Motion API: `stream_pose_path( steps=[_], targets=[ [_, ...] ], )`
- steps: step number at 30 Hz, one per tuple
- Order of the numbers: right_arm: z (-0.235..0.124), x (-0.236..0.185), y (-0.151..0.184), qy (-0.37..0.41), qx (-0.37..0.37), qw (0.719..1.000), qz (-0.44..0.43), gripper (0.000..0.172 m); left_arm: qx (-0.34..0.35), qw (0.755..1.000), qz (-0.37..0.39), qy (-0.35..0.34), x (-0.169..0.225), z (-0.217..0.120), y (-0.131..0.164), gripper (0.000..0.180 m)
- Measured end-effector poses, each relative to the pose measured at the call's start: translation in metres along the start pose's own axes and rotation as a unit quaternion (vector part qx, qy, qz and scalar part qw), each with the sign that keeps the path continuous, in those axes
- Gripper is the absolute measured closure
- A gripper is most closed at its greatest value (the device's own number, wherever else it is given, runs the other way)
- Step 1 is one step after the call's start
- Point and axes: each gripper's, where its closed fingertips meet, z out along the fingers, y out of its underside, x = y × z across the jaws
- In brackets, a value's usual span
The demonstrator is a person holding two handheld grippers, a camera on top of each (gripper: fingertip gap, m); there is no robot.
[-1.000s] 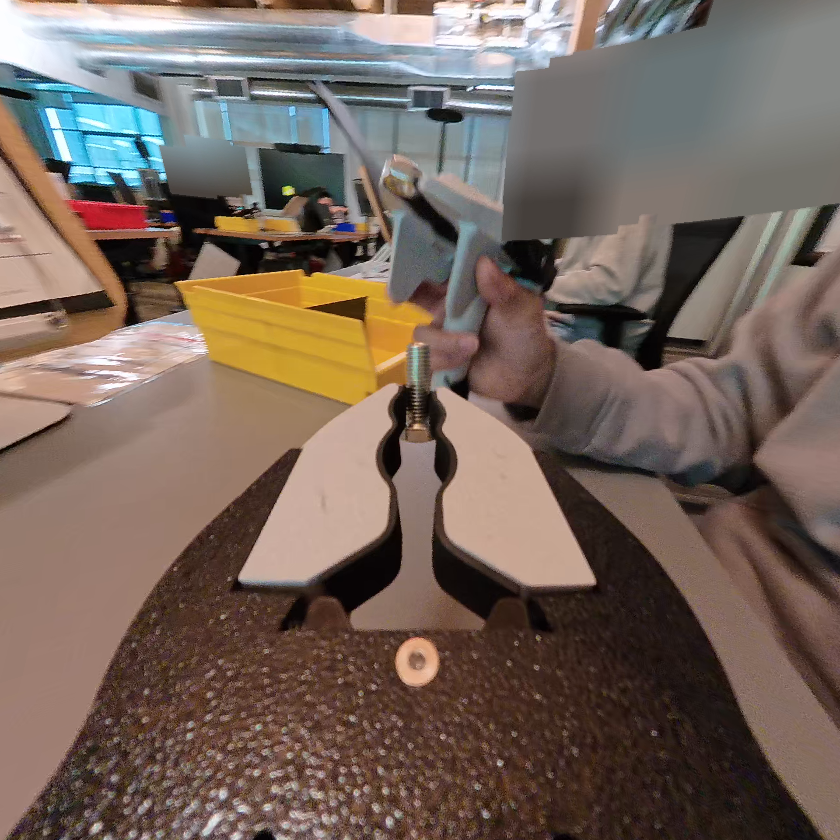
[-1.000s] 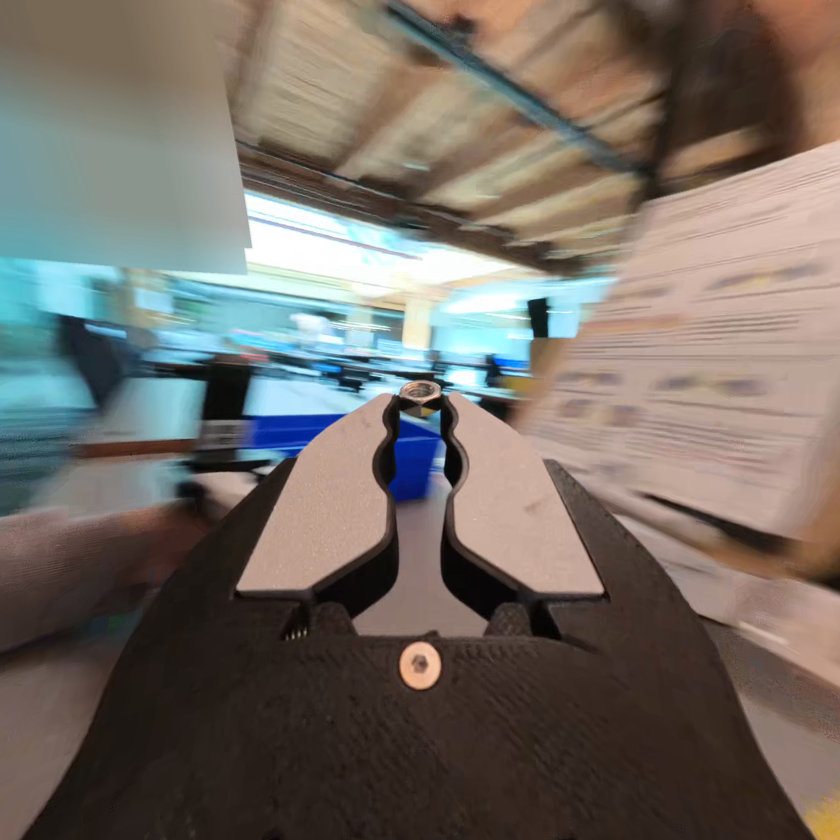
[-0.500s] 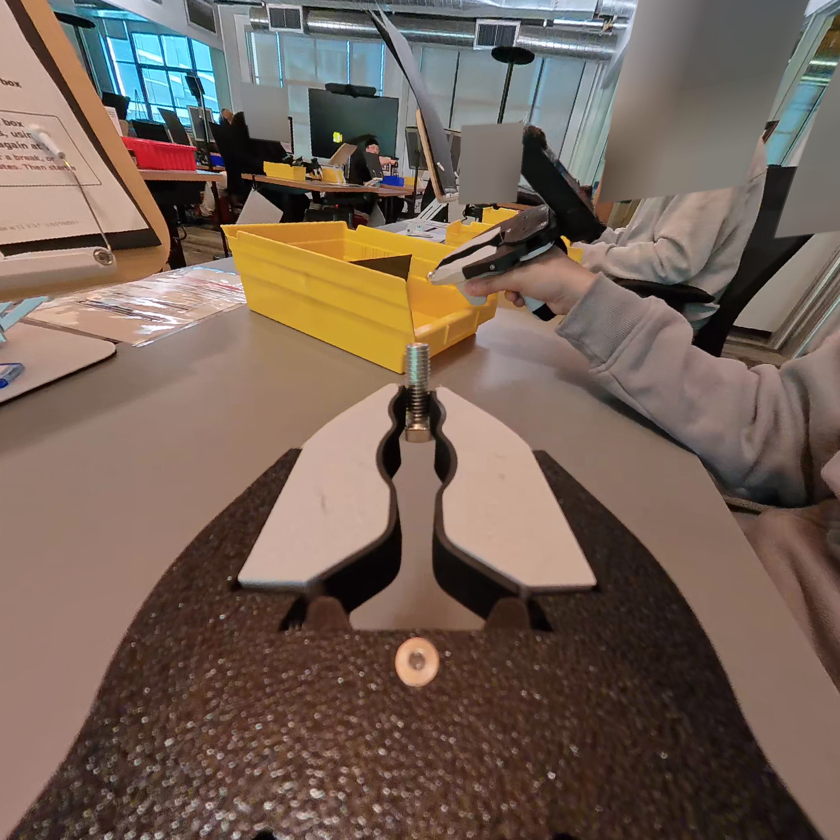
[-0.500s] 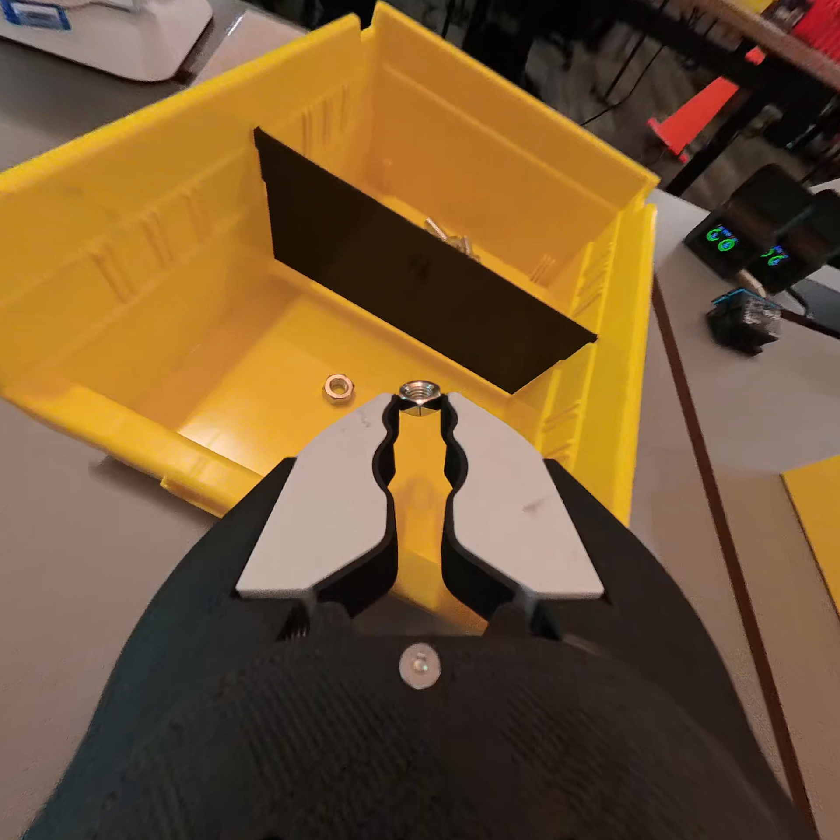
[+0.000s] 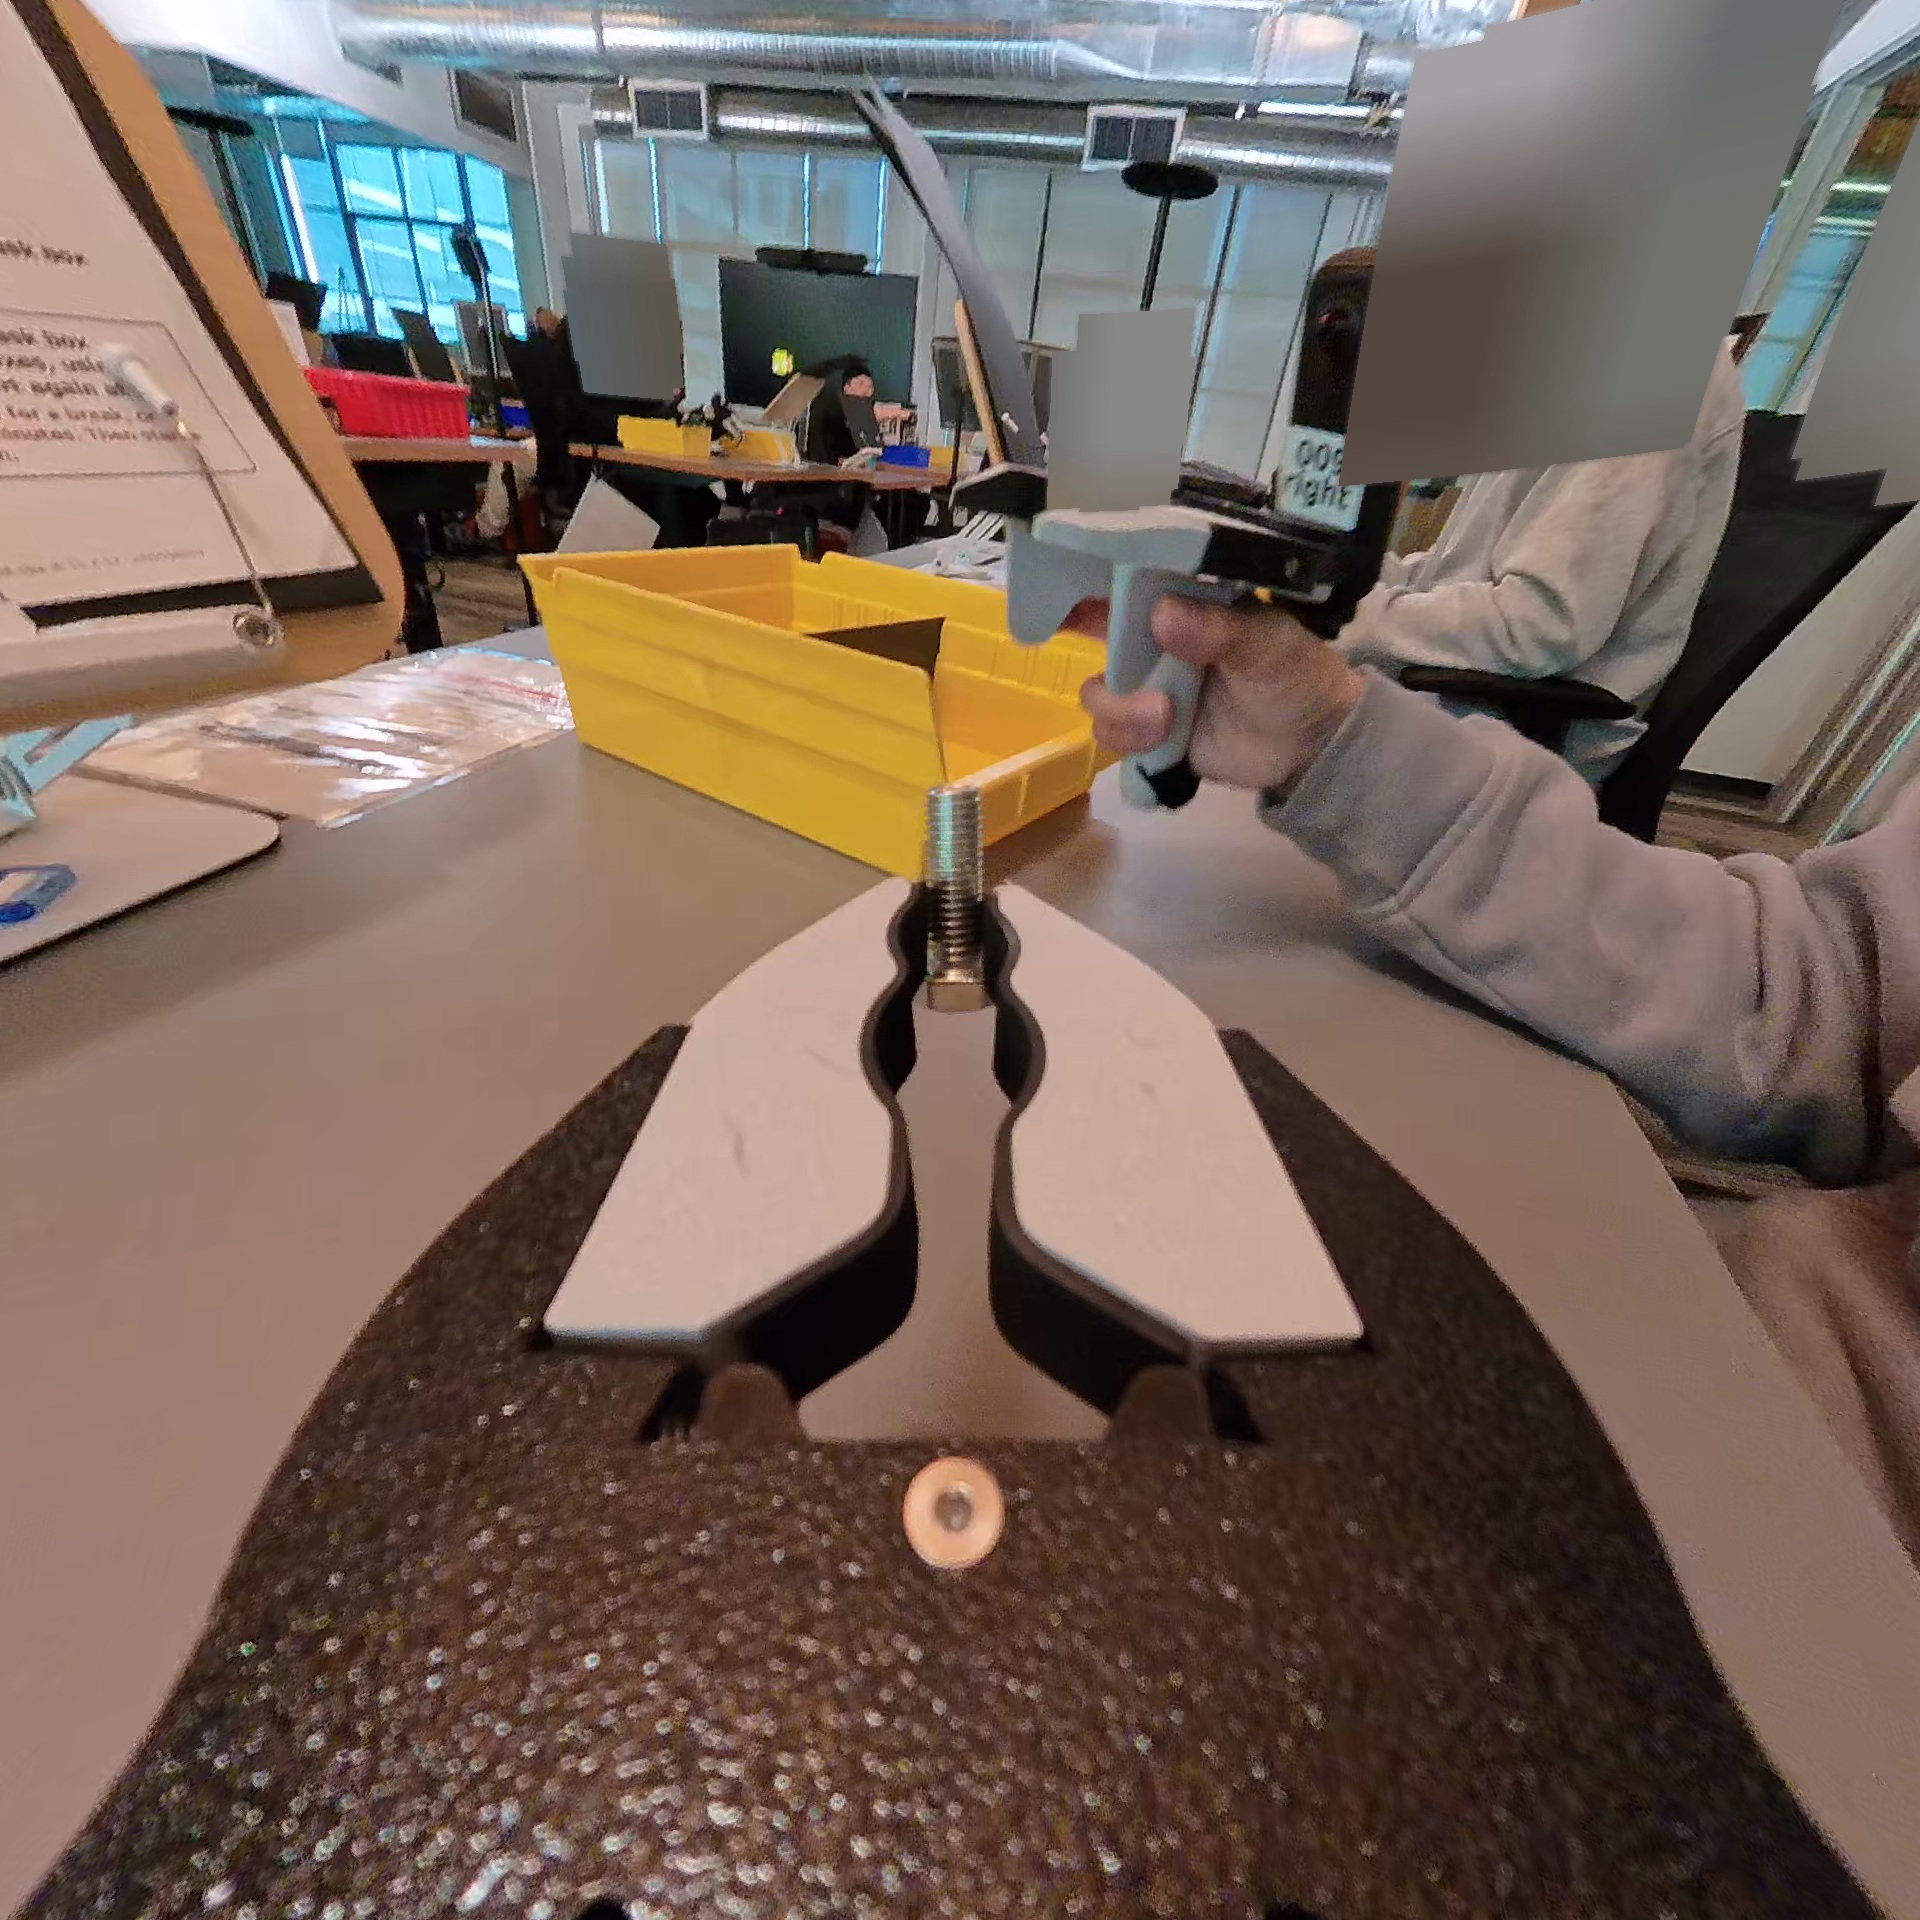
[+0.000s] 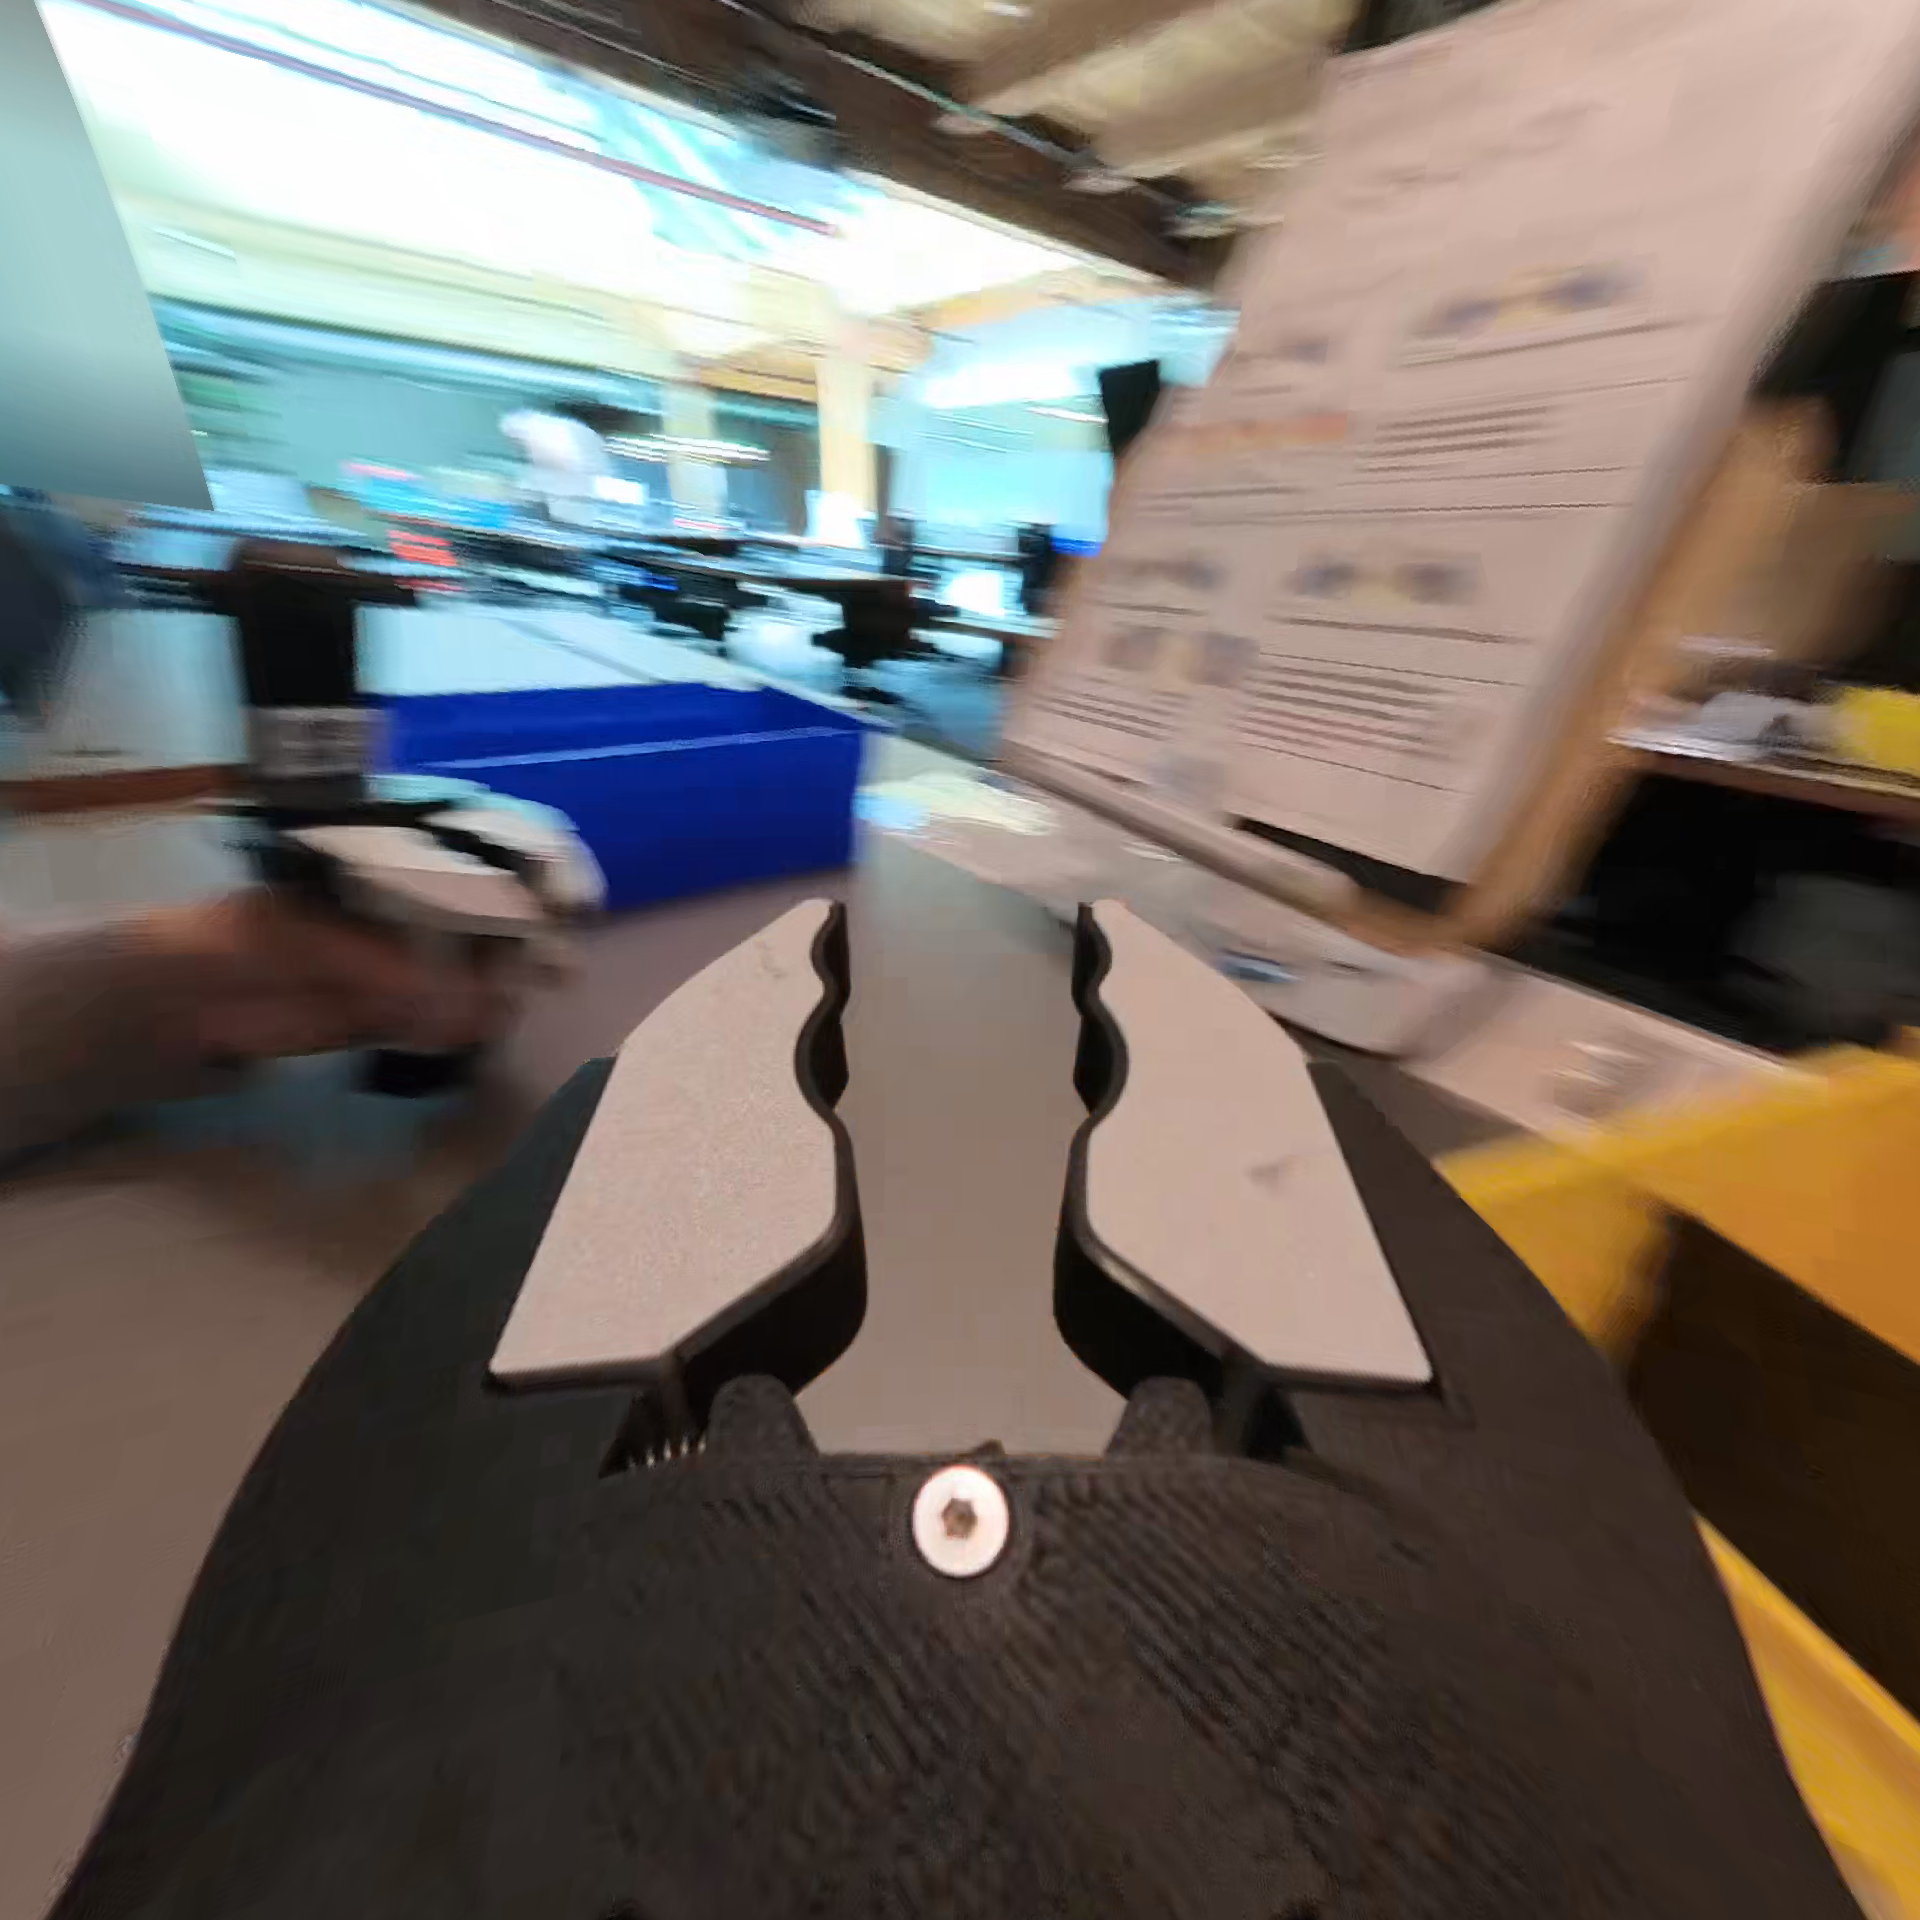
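Note:
My left gripper is shut on a silver bolt, which stands upright with its threaded end up and its square head low between the pads, above the grey table. My right gripper is open, with nothing between its fingers; the view is blurred by motion. It also shows in the left wrist view, held by a hand over the near right end of the yellow bin. The left gripper shows blurred at the left of the right wrist view.
The yellow bin has a black divider. A poster board on a stand and a plastic sleeve lie left. A blue bin stands beyond the table. A grey sleeve crosses the right side. Tip to tip, the grippers are about 15 cm apart.
My right gripper held a silver nut over the yellow bin half a second ago; now its jaws are open and the nut is gone. It has swung up level. The left gripper still holds the bolt.

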Motion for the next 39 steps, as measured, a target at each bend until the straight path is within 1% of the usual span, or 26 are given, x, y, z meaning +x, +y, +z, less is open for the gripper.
stream_pose_path(
  steps=[2, 3, 6, 8, 9, 12, 14, 18, 19, 20, 21, 23, 24, 26, 27, 28, 30, 31, 32, 34, 37, 38, 39],
  targets=[
    [0.027, -0.056, 0.001, -0.113, 0.010, 0.993, 0.018, 0.133, 0.014, 1.000, 0.015, 0.020, 0.009, 0.002, -0.005, 0.172],
    [0.037, -0.076, 0.003, -0.142, 0.015, 0.990, 0.021, 0.136, 0.017, 0.999, 0.025, 0.027, 0.013, 0.003, -0.006, 0.172],
    [0.056, -0.117, 0.009, -0.191, 0.021, 0.981, 0.028, 0.138, 0.010, 0.998, 0.044, 0.043, 0.021, 0.006, -0.005, 0.172],
    [0.063, -0.131, 0.020, -0.207, 0.000, 0.978, 0.024, 0.138, 0.008, 0.998, 0.049, 0.044, 0.023, 0.007, -0.005, 0.172],
    [0.065, -0.134, 0.025, -0.207, -0.010, 0.978, 0.020, 0.139, 0.009, 0.998, 0.049, 0.046, 0.024, 0.007, -0.005, 0.172],
    [0.070, -0.134, 0.026, -0.192, -0.001, 0.981, 0.020, 0.161, 0.016, 0.997, 0.055, 0.049, 0.025, 0.007, -0.007, 0.172],
    [0.070, -0.135, 0.026, -0.197, 0.000, 0.980, 0.028, 0.163, 0.018, 0.997, 0.059, 0.051, 0.026, 0.006, -0.008, 0.172],
    [0.069, -0.135, 0.025, -0.201, -0.001, 0.980, 0.002, 0.163, 0.023, 0.996, 0.071, 0.040, 0.025, 0.008, -0.009, 0.172],
    [0.069, -0.131, 0.024, -0.192, 0.000, 0.981, -0.002, 0.163, 0.022, 0.997, 0.069, 0.025, 0.021, 0.009, -0.008, 0.170],
    [0.069, -0.127, 0.022, -0.180, 0.001, 0.984, -0.013, 0.163, 0.024, 0.998, 0.066, 0.007, 0.016, 0.009, -0.009, 0.162],
    [0.069, -0.117, 0.021, -0.155, -0.003, 0.987, -0.031, 0.163, 0.026, 0.998, 0.064, -0.003, 0.012, 0.008, -0.010, 0.153],
    [0.063, -0.076, 0.011, -0.060, -0.013, 0.995, -0.080, 0.162, 0.022, 0.997, 0.072, -0.017, 0.006, 0.003, -0.010, 0.156],
    [0.058, -0.052, 0.004, -0.016, -0.024, 0.994, -0.107, 0.162, 0.021, 0.996, 0.076, -0.028, 0.003, 0.001, -0.010, 0.158],
    [0.042, 0.006, -0.006, 0.084, -0.080, 0.981, -0.159, 0.163, 0.018, 0.996, 0.080, -0.042, -0.003, -0.004, -0.011, 0.158],
    [0.033, 0.037, -0.007, 0.129, -0.127, 0.965, -0.189, 0.163, 0.017, 0.996, 0.081, -0.045, -0.005, -0.006, -0.011, 0.158],
    [0.023, 0.071, -0.008, 0.174, -0.179, 0.944, -0.217, 0.163, 0.016, 0.996, 0.080, -0.047, -0.006, -0.007, -0.011, 0.158],
    [0.002, 0.137, -0.006, 0.250, -0.287, 0.887, -0.261, 0.162, 0.010, 0.995, 0.079, -0.053, -0.009, -0.008, -0.010, 0.158],
    [-0.009, 0.169, -0.001, 0.273, -0.342, 0.857, -0.271, 0.162, 0.005, 0.995, 0.079, -0.056, -0.011, -0.008, -0.009, 0.158],
    [-0.018, 0.197, 0.009, 0.283, -0.399, 0.831, -0.265, 0.162, -0.002, 0.995, 0.081, -0.057, -0.011, -0.008, -0.007, 0.157],
    [-0.033, 0.239, 0.035, 0.279, -0.487, 0.794, -0.232, 0.162, -0.016, 0.994, 0.089, -0.062, -0.013, -0.007, -0.004, 0.156],
    [-0.053, 0.275, 0.069, 0.266, -0.575, 0.752, -0.181, 0.161, -0.032, 0.992, 0.099, -0.070, -0.015, -0.007, 0.000, 0.156],
    [-0.058, 0.283, 0.077, 0.268, -0.593, 0.740, -0.171, 0.159, -0.034, 0.992, 0.099, -0.071, -0.015, -0.007, 0.001, 0.156],
    [-0.061, 0.289, 0.081, 0.273, -0.601, 0.734, -0.164, 0.158, -0.034, 0.992, 0.096, -0.071, -0.016, -0.007, 0.001, 0.156]
  ],
)
